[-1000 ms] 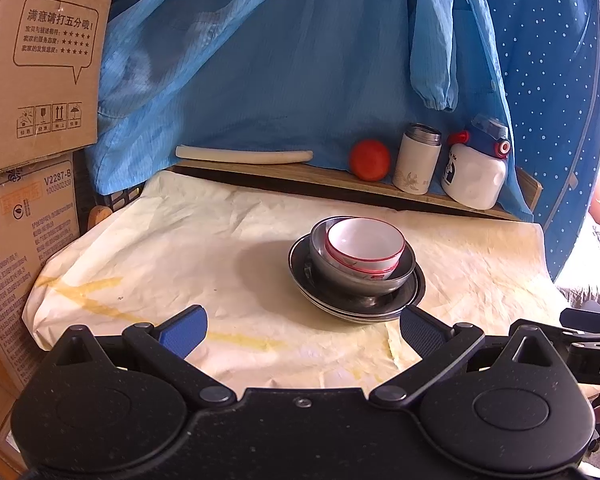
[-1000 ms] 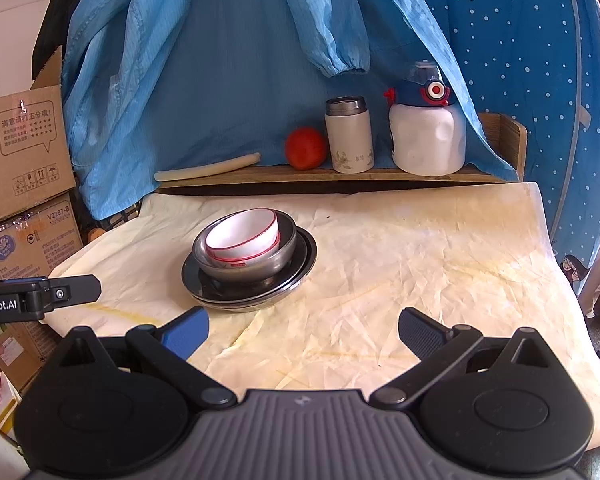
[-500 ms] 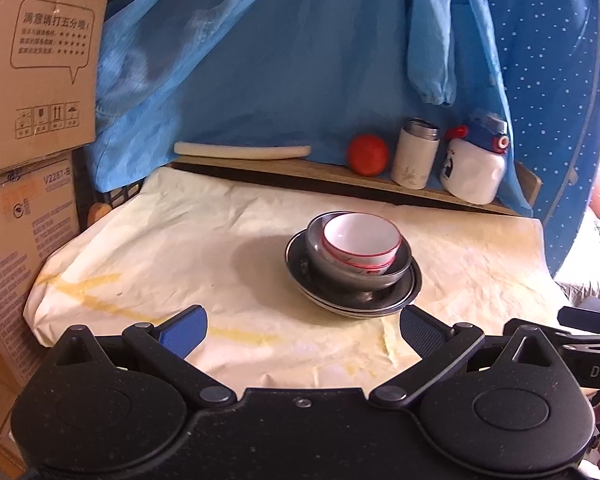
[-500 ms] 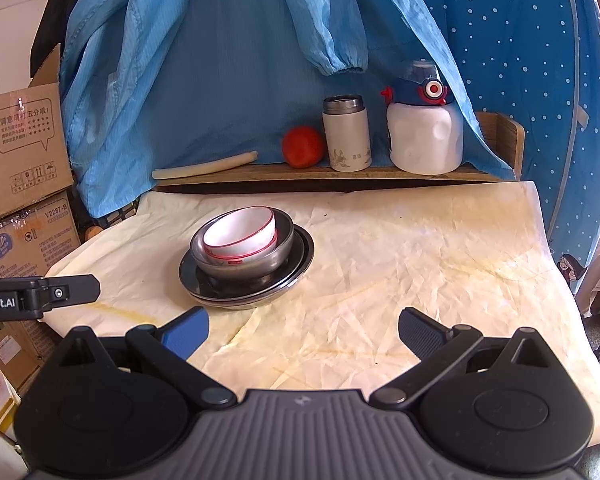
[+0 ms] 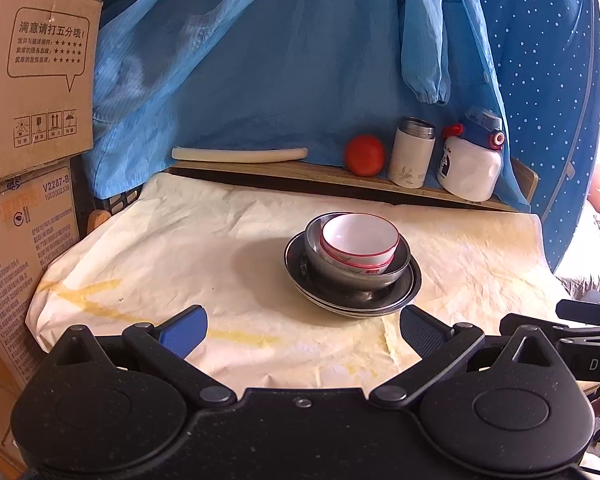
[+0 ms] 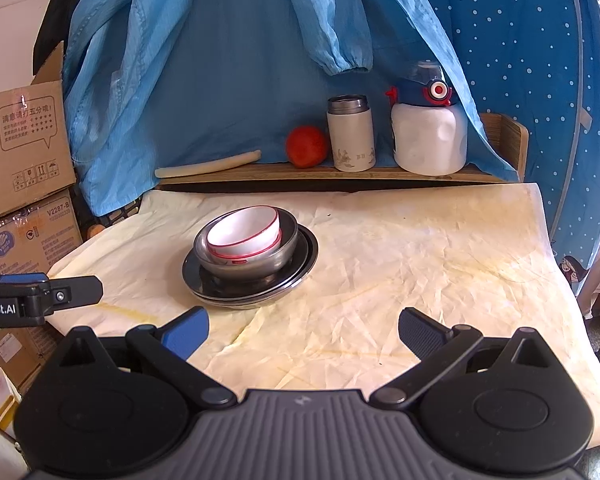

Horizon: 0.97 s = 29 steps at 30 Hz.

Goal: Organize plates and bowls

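Note:
One stack stands mid-table on the cream cloth: white bowls with red rims point(image 5: 358, 240) point(image 6: 244, 236) nested in a steel bowl point(image 5: 356, 276) point(image 6: 244, 266), which rests on stacked dark metal plates point(image 5: 410, 284) point(image 6: 306, 256). My left gripper point(image 5: 302, 330) hangs open near the front edge, short of the stack, nothing between its fingers. My right gripper point(image 6: 302, 330) is open too, in front and to the right of the stack, empty. The left gripper's body point(image 6: 36, 296) shows at the right wrist view's left edge.
A wooden shelf point(image 6: 340, 174) along the back holds a pale long stick point(image 6: 208, 166), a red tomato point(image 6: 306, 146), a white flask point(image 6: 350, 132) and a white jug with blue lid point(image 6: 428, 128). Cardboard boxes point(image 5: 24, 80) stack at the left. Blue fabric point(image 5: 260, 60) hangs behind.
Both grippers have drawn back slightly from the stack, which sits a little farther off in both views. The dishes have not moved.

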Tool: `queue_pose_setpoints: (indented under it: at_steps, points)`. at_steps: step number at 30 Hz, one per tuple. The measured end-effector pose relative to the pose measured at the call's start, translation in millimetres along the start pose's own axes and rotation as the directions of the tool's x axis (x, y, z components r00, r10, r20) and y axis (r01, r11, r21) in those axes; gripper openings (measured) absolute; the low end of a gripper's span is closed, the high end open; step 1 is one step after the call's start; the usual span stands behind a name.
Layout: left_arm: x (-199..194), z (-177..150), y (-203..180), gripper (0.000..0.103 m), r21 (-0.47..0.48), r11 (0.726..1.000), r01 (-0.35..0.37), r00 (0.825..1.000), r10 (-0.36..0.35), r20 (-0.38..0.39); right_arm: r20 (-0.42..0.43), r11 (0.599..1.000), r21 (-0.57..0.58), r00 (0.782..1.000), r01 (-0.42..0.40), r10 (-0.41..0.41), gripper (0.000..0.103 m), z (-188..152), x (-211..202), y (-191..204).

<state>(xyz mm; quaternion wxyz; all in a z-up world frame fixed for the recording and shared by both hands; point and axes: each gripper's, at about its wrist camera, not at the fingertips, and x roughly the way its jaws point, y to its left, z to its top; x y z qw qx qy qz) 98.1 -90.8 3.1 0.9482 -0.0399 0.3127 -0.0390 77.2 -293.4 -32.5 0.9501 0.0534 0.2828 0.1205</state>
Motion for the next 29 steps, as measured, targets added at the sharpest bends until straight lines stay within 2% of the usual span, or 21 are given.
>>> queue_pose_setpoints:
  at_steps: [29]
  points:
    - [5.9,0.8,-0.8,0.102,0.014,1.0,-0.009,1.0,0.009,0.01,-0.01,1.0,0.002,1.0,-0.007,0.007,0.103,-0.3,5.1,-1.1]
